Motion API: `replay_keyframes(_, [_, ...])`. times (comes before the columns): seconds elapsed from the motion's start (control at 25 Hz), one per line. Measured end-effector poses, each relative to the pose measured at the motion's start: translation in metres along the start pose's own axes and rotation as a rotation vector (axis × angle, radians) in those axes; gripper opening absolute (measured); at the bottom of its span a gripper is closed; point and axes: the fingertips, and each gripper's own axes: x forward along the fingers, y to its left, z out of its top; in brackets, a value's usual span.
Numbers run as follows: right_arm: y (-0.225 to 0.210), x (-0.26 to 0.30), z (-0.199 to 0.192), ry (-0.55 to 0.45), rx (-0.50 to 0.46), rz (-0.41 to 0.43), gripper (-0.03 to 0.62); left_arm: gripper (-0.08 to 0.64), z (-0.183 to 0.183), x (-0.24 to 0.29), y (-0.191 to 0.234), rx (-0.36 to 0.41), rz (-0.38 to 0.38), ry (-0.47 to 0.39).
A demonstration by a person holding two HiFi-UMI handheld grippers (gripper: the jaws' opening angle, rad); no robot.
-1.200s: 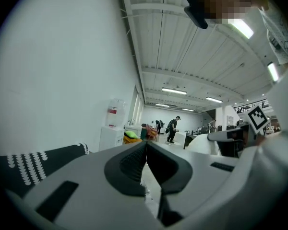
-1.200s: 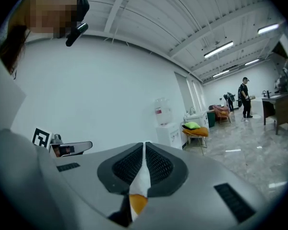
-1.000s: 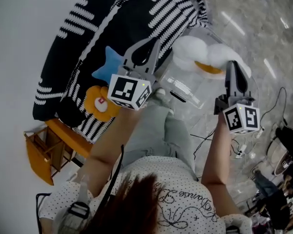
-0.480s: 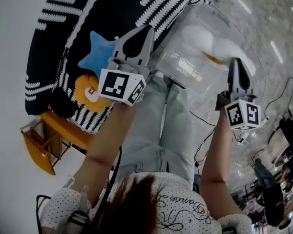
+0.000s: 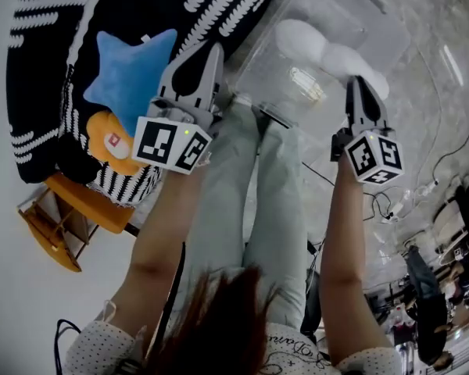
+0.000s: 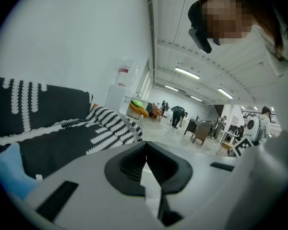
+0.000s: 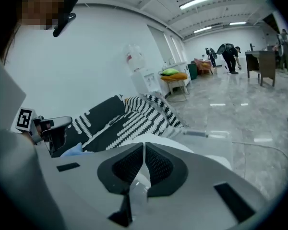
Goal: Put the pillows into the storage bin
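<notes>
A white pillow (image 5: pixel 297 37) lies in the clear storage bin (image 5: pixel 371 23), just ahead of my right gripper (image 5: pixel 355 88), whose jaws are closed on nothing. A blue star pillow (image 5: pixel 129 69) and an orange pillow (image 5: pixel 109 139) rest on the striped black blanket (image 5: pixel 55 22), left of my left gripper (image 5: pixel 211 55), whose jaws are also closed and empty.

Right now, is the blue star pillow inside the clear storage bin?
No, the blue star pillow lies on the black striped bedding, outside the clear storage bin.
</notes>
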Motion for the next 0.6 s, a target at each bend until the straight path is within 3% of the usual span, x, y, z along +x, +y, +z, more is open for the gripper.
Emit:
replay_keyframes(0.36, [-0.083, 0.065, -0.164, 0.211, 0.225, -0.058, 0.025, 0.005, -0.118, 0.021, 0.019, -0.056, -0.006, 0.124])
replay_keyframes(0.6, [-0.1, 0.095, -0.237, 0.308, 0.222, -0.069, 0.025, 0.005, -0.168, 0.014, 0.029, -0.07, 0.021, 0.168])
